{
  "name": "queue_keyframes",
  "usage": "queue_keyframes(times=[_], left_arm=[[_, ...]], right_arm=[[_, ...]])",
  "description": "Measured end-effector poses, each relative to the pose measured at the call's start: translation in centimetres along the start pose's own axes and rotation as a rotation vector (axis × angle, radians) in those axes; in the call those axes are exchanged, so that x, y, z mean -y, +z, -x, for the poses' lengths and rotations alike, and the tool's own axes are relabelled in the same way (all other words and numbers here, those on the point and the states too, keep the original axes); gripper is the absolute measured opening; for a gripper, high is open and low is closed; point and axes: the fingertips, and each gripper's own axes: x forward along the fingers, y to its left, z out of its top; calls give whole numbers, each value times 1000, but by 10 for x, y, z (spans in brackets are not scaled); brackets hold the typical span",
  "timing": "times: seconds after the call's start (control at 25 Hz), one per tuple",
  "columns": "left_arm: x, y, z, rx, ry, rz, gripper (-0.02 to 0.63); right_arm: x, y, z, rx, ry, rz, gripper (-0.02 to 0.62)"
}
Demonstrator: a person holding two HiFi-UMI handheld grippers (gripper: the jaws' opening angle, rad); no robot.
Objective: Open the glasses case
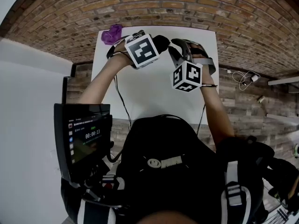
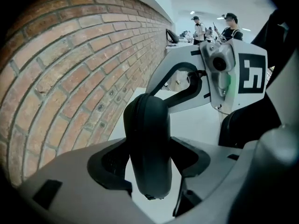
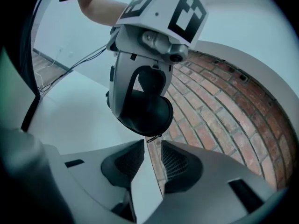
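Observation:
The black zipped glasses case (image 2: 147, 125) stands on end between the jaws of my left gripper (image 2: 150, 149), whose pads press on its two sides and hold it above the white table (image 1: 154, 94). In the right gripper view the case (image 3: 142, 108) hangs just beyond my right gripper (image 3: 152, 146). That gripper's jaws stand a narrow gap apart. The small zipper pull (image 3: 151, 138) dangles at the mouth of that gap, and no pad visibly presses on it. In the head view both grippers meet over the table's far part, left gripper (image 1: 156, 45) and right gripper (image 1: 174, 45).
A purple cloth (image 1: 112, 33) lies at the table's far left corner. A brick wall (image 2: 70, 64) runs close behind the table. A monitor (image 1: 84, 136) stands at my left side. Cables (image 1: 120, 101) trail across the tabletop. People stand far off in the room.

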Motion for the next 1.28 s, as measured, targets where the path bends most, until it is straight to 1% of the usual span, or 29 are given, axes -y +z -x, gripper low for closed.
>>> queue_keyframes(times=[0.12,0.2,0.32,0.4,0.64,0.8,0.84,0.88,0.92,1.0,1.12,1.28], left_arm=[[1,0,-2,-45,-37,-10,293],[4,-4,-3,-71,-60,1,293],[11,-11,-4,-94,-91,33,293],[13,-13,-5,-92,-97,47,293],[14,-10,-7,-37,-117,114,293],[17,-9,-7,-30,-116,120,293],[17,-8,-8,-30,-115,118,293],[18,-8,-8,-28,-112,115,293],[17,-7,-8,-20,-108,115,293],[16,-5,-8,16,-112,131,290],[17,2,-4,84,-135,187,287],[19,9,0,152,-166,248,278]], right_arm=[[-2,0,-4,-18,-19,-38,98],[0,1,-6,-24,-42,-63,98],[4,-2,-7,-54,-93,-67,98],[8,-5,-7,-67,-116,-60,98],[3,-1,-4,-39,-114,16,97],[5,-2,-5,-37,-122,5,94],[6,-2,-4,-37,-128,6,24],[7,-2,-4,-37,-131,6,6],[7,-2,-4,-35,-133,1,6],[9,-1,-3,-31,-144,-13,6],[16,-2,-1,-27,-163,-32,6],[17,-8,0,-34,-163,-49,6]])
